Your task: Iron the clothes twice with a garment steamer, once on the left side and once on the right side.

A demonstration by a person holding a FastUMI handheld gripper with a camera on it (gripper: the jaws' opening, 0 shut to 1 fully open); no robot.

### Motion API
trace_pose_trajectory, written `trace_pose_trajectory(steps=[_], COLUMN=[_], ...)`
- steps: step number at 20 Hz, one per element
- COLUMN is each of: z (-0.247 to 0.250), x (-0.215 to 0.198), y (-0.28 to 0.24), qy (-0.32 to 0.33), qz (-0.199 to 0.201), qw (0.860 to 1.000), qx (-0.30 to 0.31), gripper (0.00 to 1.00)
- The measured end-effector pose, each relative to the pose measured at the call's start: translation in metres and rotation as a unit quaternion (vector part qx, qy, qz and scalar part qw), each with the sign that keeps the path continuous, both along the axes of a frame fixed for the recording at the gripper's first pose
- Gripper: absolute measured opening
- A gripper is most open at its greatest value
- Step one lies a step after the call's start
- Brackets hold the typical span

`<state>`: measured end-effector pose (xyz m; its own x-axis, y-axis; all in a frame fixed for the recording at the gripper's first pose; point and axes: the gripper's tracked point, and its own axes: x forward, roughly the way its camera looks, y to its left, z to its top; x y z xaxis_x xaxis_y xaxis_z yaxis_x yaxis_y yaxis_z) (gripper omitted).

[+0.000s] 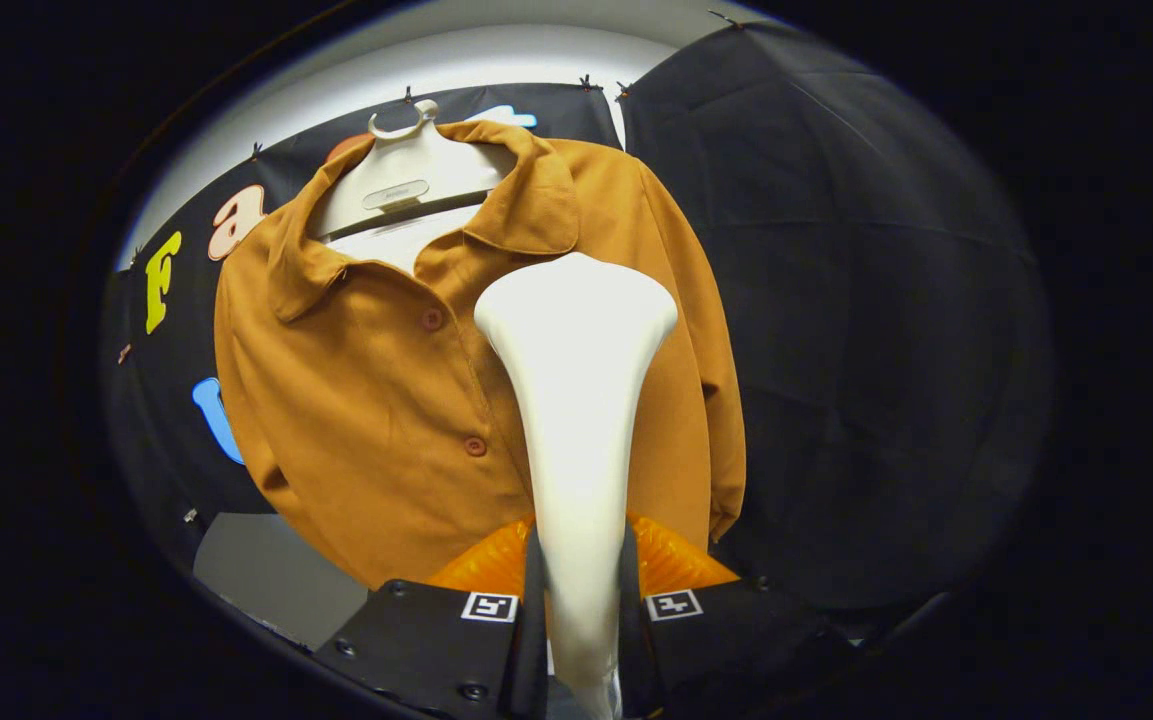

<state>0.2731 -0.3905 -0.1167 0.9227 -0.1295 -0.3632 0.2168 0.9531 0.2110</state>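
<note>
Up close, claw (pixel 581 590) pinching smooth white steamer (pixel 576 400) by its neck, flared head against matte ochre buttoned shirt (pixel 376 400)

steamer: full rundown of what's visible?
The steamer is glossy white plastic, a slim handle flaring to a wide rounded head at the top. It stands upright, handle clamped between both fingers of the claw, head raised in front of the orange shirt beside the button placket. Whether the head touches the fabric is unclear.
</note>
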Motion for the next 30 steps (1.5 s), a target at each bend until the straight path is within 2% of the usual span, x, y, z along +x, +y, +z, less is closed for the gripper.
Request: trace_pose_trajectory(steps=[4,12,19,30], z=[-0.013,-0.089,-0.174,-0.237], x=[0.008,-0.002,-0.03,-0.062], y=[-0.001,-0.002,-0.002,0.001], qy=[0.009,0.09,0.19,0.266], qz=[0.011,0.013,0.005,-0.006], qw=[1.0,0.995,0.981,0.961], qx=[0.007,0.033,0.048,0.07], gripper=[0.32,0.32,0.32,0.32])
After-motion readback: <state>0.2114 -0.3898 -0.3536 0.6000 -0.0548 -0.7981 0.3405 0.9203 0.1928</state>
